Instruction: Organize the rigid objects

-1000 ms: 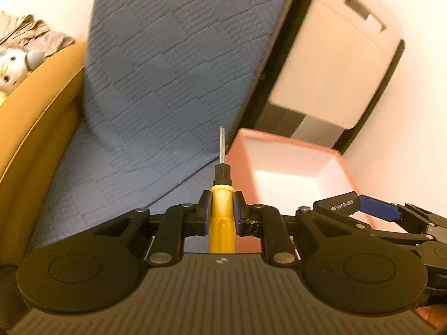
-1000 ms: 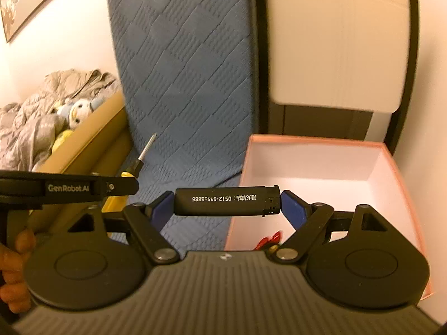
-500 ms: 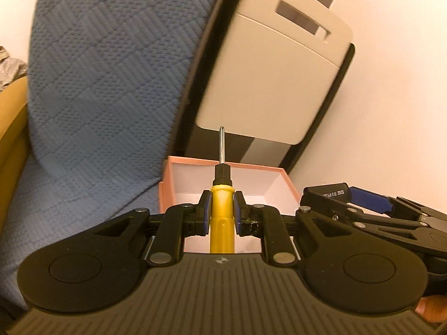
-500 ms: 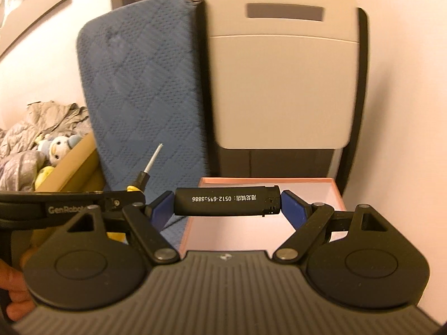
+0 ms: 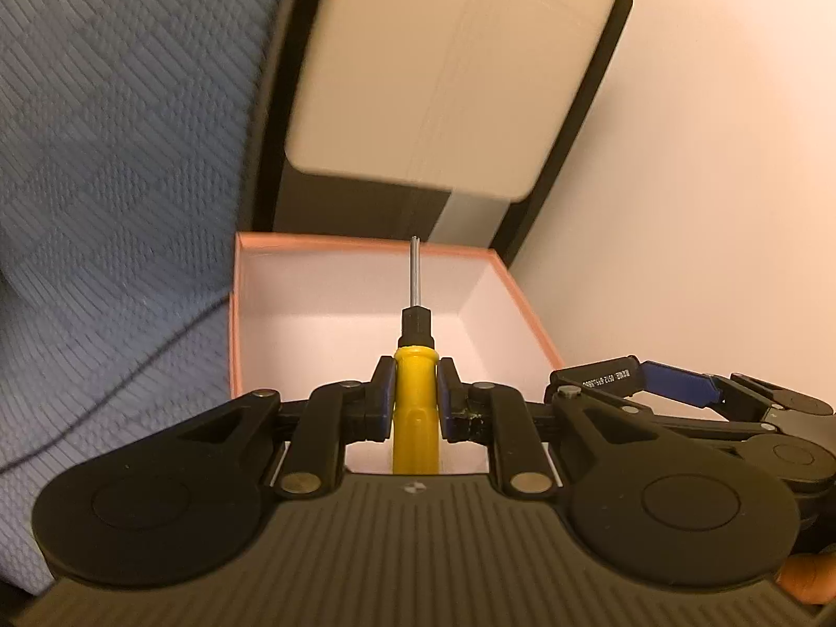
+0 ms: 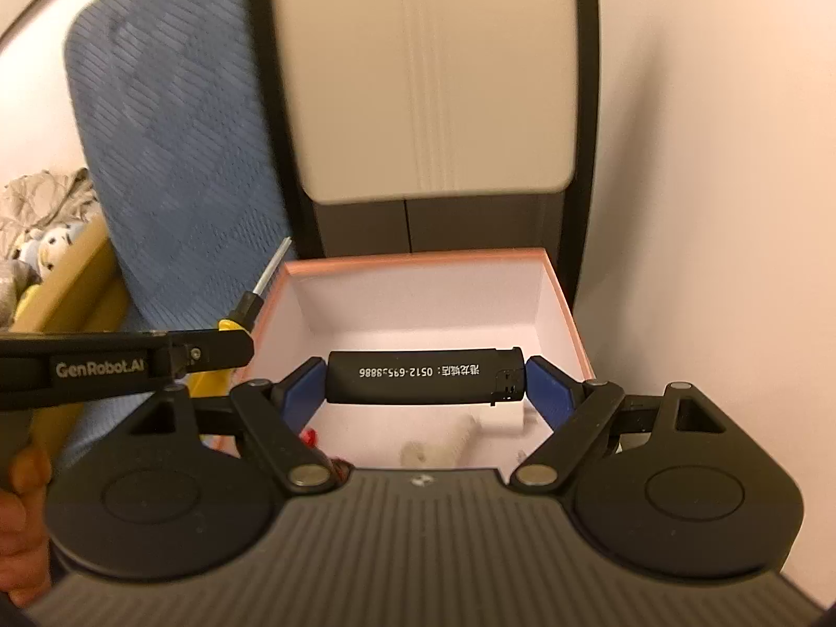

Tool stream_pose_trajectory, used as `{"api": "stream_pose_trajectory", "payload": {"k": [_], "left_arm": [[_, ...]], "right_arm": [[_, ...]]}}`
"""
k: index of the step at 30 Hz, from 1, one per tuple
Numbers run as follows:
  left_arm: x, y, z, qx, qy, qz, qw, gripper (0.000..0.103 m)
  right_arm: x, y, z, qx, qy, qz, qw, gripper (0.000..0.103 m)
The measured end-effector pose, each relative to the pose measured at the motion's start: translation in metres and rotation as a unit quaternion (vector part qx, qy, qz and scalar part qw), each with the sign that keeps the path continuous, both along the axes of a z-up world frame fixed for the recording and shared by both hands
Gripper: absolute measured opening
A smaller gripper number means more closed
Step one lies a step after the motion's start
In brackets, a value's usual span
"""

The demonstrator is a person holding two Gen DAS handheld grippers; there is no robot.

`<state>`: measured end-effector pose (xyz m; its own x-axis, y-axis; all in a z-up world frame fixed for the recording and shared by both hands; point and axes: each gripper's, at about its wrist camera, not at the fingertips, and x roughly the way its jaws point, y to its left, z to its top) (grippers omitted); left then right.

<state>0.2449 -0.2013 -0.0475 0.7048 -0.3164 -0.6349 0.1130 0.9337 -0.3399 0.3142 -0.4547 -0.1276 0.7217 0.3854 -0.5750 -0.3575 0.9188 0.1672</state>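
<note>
The screwdriver (image 5: pixel 415 397) has a yellow handle, black collar and silver shaft. The lighter (image 6: pixel 424 376) is black with white print. Blue pads line the black fingers (image 6: pixel 300 392). The box (image 6: pixel 567 308) is salmon-rimmed, white inside. The mattress (image 5: pixel 115 167) on the left is blue, quilted in checks.

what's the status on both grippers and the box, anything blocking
Left gripper shut on yellow screwdriver. Right gripper shut on black lighter, held crosswise. Pink box open ahead, small items inside, nothing blocking.
</note>
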Motion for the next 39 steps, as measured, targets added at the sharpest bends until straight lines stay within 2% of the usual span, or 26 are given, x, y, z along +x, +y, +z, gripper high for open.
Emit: {"api": "stream_pose_trajectory", "payload": {"k": [12,22,28,31,33,39], "left_arm": [[0.025,-0.038,-0.060,0.025,0.058,-0.030,0.9976,0.019],[0.027,-0.053,-0.080,0.040,0.071,-0.054,0.9952,0.019],[0.027,-0.049,-0.083,0.038,0.077,-0.051,0.9950,0.020],[0.027,-0.046,-0.076,0.041,0.072,-0.055,0.9951,0.031],[0.023,-0.045,-0.067,0.046,0.061,-0.057,0.9954,0.044],[0.010,-0.026,-0.035,0.042,0.022,-0.046,0.9978,0.053]], "right_arm": [[0.032,-0.017,-0.081,-0.030,0.087,-0.008,0.996,0.085],[0.045,-0.019,-0.120,-0.031,0.129,-0.009,0.991,0.085],[0.047,-0.020,-0.121,-0.030,0.133,-0.003,0.991,0.086],[0.048,-0.024,-0.118,-0.026,0.132,-0.012,0.991,0.096],[0.048,-0.026,-0.113,-0.022,0.128,-0.016,0.991,0.096],[0.039,-0.026,-0.082,-0.003,0.099,-0.022,0.995,0.096]]}}
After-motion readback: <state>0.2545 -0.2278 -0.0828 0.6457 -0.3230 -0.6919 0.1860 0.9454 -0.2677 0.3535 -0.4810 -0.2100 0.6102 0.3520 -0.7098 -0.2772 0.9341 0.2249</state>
